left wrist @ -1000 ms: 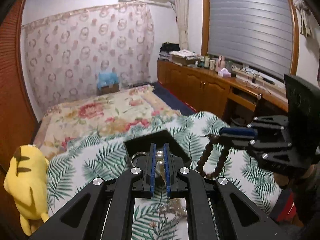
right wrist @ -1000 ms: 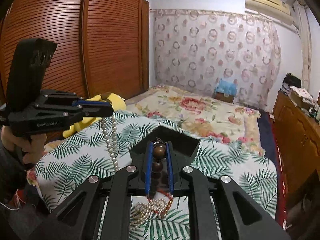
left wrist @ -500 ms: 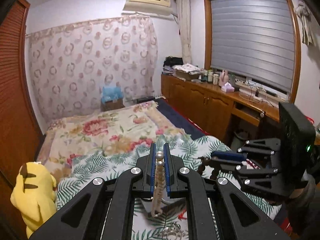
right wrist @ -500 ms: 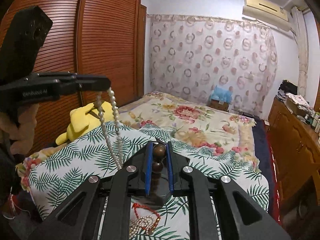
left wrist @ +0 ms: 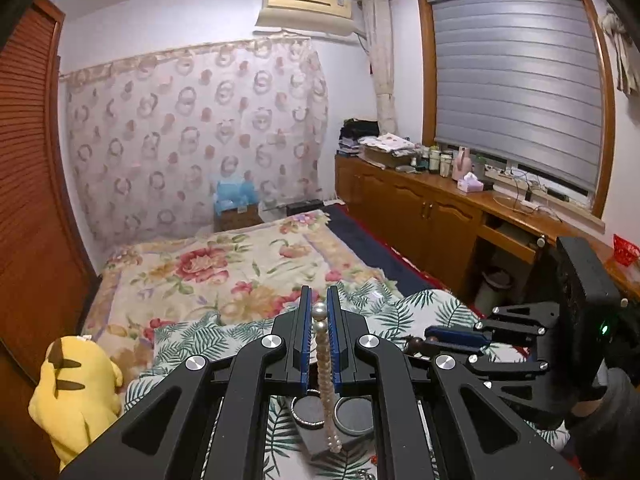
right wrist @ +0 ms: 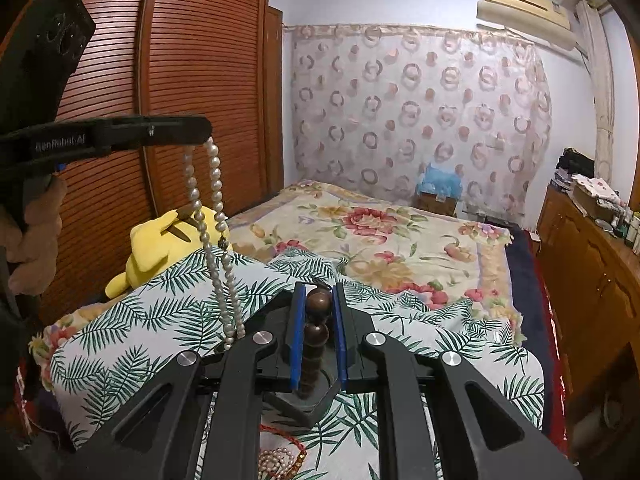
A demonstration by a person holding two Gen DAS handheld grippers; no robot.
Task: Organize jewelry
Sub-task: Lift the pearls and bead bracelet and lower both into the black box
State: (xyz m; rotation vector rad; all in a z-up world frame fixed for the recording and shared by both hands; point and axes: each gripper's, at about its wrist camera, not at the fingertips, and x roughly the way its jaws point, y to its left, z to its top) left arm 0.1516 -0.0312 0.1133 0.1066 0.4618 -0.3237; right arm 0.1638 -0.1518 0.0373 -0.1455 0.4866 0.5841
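Above the bed [left wrist: 224,264], both grippers are raised and each holds a strand of beads.

Left gripper [left wrist: 319,312]: closed on the pearl necklace [left wrist: 326,364]. Two pearls sit at the tips between the blue pads; the rest hangs straight down as a doubled strand. From the right wrist view the same necklace [right wrist: 214,236] drops in a long loop from the gripper tip [right wrist: 200,128], in front of the yellow plush toy [right wrist: 160,240], its lower end hidden behind the right gripper's frame.

Right gripper [right wrist: 318,304]: closed on the brown bead bracelet [right wrist: 316,336]. One large dark bead is pinched at the tips, more beads line up below it between the pads. In the left wrist view this gripper [left wrist: 430,340] sits to the right, with a few brown beads [left wrist: 416,343] showing at its tip.

Below the left gripper, a dark jewelry box [left wrist: 352,416] lies on the palm-leaf cloth [right wrist: 132,320]; a silver ring-shaped piece [left wrist: 306,412] rests in it, just beside the hanging pearls. The box corner [right wrist: 316,404] also shows under the bracelet.

On the cloth nearer the cameras lies a small heap of pearl and red beads [right wrist: 280,460].

Far side: curtain [left wrist: 192,136], wooden cabinet [left wrist: 420,216] under the window.
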